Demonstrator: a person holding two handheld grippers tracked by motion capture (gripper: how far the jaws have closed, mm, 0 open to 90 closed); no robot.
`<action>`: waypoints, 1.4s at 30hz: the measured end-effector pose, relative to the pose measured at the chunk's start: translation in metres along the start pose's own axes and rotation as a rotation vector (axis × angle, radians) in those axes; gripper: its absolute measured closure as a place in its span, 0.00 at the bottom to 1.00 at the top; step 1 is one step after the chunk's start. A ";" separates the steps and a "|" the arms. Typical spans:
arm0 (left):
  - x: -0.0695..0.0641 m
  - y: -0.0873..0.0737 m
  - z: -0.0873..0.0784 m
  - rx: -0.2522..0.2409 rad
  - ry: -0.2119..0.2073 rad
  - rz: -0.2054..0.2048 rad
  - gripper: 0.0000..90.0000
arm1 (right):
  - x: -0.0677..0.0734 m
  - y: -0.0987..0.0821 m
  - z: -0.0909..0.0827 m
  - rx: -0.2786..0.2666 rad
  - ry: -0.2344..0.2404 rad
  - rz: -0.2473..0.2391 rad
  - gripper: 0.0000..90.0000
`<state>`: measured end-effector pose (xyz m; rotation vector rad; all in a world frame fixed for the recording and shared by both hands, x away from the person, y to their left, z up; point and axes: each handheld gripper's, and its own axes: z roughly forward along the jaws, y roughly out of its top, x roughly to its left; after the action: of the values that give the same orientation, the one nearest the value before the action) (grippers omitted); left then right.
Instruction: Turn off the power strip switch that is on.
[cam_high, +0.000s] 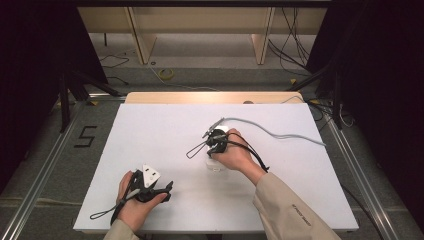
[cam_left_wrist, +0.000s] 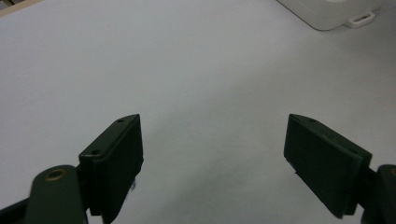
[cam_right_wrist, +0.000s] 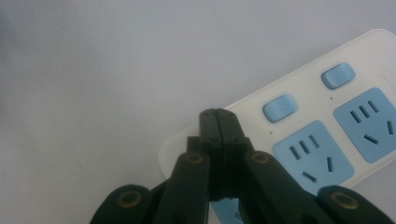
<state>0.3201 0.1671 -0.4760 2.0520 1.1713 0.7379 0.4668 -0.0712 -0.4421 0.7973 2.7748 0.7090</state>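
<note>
Nearest, we saw the left gripper (cam_high: 167, 190) resting low on the white tabletop (cam_high: 150, 135), jaws spread wide and empty. Farther in, the right gripper (cam_right_wrist: 218, 122) hovered over a white power strip (cam_right_wrist: 373, 65), jaws pressed together, gripping nothing. Its own view revealed blue sockets (cam_right_wrist: 312, 156) and switches (cam_right_wrist: 279, 108); the high view showed the grey cord (cam_high: 280, 134).

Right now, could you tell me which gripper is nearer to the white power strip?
The right gripper: its shut jaws sit directly over the power strip, beside the blue switches. The left gripper is open over bare table, well short of the strip at the far edge of its view.
</note>
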 end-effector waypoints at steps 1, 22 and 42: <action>0.000 0.000 0.000 0.000 0.001 0.000 0.22 | 0.000 0.000 0.000 0.000 -0.002 0.002 1.00; 0.000 -0.001 0.001 0.003 -0.002 0.001 0.22 | -0.002 -0.010 -0.009 -0.068 -0.010 -0.003 0.98; 0.000 -0.002 0.001 0.011 -0.003 -0.003 0.22 | -0.019 -0.048 -0.042 -0.097 -0.043 0.049 0.81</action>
<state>0.3202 0.1671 -0.4783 2.0593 1.1793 0.7281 0.4493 -0.1339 -0.4286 0.8528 2.6690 0.8178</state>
